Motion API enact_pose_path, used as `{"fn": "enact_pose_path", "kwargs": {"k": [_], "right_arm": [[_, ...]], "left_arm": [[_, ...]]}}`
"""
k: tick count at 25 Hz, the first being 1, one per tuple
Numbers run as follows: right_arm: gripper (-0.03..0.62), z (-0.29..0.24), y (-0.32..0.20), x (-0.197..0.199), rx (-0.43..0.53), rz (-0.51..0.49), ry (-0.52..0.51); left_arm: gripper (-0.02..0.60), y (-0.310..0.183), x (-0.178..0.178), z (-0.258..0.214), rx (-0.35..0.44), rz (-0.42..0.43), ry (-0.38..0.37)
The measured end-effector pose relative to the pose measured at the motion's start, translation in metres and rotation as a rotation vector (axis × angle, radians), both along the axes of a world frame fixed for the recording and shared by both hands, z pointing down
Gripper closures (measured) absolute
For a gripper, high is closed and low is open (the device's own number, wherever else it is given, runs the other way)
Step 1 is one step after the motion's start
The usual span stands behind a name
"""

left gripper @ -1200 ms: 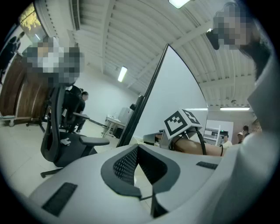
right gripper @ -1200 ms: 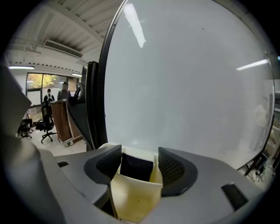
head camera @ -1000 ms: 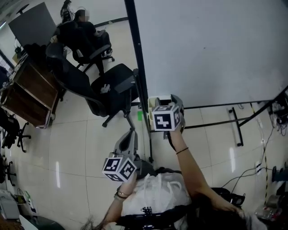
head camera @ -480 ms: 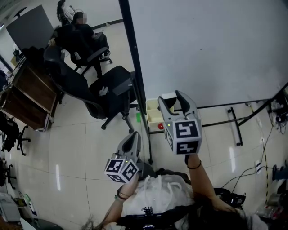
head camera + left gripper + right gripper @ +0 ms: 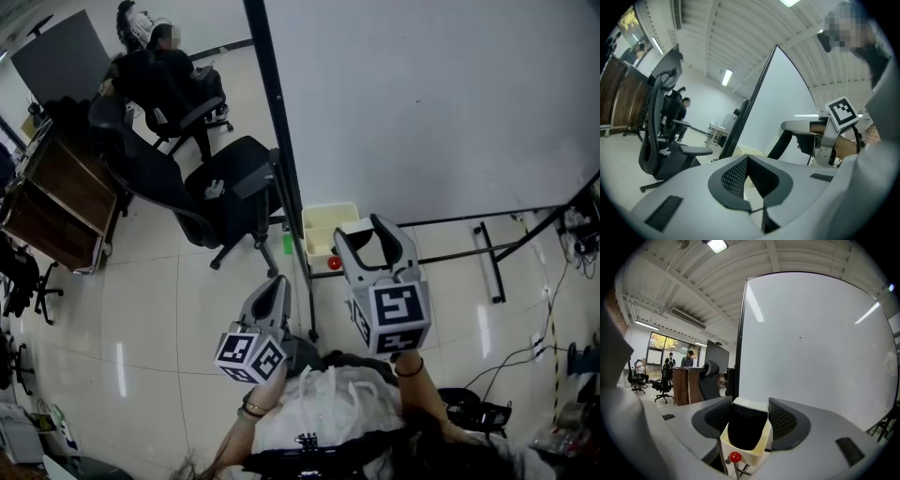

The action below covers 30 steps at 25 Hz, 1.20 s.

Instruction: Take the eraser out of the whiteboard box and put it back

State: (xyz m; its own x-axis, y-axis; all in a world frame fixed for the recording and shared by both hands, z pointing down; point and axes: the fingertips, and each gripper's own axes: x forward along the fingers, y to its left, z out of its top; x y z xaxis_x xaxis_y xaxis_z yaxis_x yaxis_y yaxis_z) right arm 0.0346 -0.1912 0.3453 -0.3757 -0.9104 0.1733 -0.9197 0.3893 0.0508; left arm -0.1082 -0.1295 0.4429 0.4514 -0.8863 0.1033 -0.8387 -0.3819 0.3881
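Head view: R gripper [image 5: 362, 232] has the white-backed, black-felt block eraser [image 5: 353, 227] up out of the cream plastic open-top box [image 5: 328, 208], which sits by the whiteboard [image 5: 422, 103] edge. Risk: on the way back in, the eraser could clip the box rim & twist loose, or miss & drop to the floor.
Left gripper view: L gripper [image 5: 748, 161] fingers closed together, empty.
Right gripper view: R fingers wide, clamped on the eraser's [image 5: 746, 427] sides, w/ the box [image 5: 740, 461] just below.

- Head view: overhead, looking steeply down the whiteboard [image 5: 422, 103] to its foot.
- Left gripper view: low, near level, facing the board's edge.
- Right gripper view: close before the board.
- Shared: all 3 show the whiteboard, and probably the cream box [image 5: 323, 230].
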Motion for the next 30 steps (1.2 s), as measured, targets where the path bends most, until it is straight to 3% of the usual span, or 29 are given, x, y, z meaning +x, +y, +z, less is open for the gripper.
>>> {"fn": "enact_pose_path", "kwargs": {"k": [18, 23, 30], "right_arm": [[0.327, 0.003, -0.005, 0.005, 0.003, 0.02, -0.011], [0.326, 0.028, -0.024, -0.006, -0.021, 0.012, 0.037], [0.316, 0.087, -0.04, -0.026, -0.129, 0.009, 0.124]], "left_arm": [[0.597, -0.001, -0.013, 0.007, -0.029, -0.057, 0.036], [0.597, 0.0, -0.013, 0.008, -0.031, -0.058, 0.039], [0.597, 0.0, -0.018, 0.008, -0.034, -0.074, 0.041]]}}
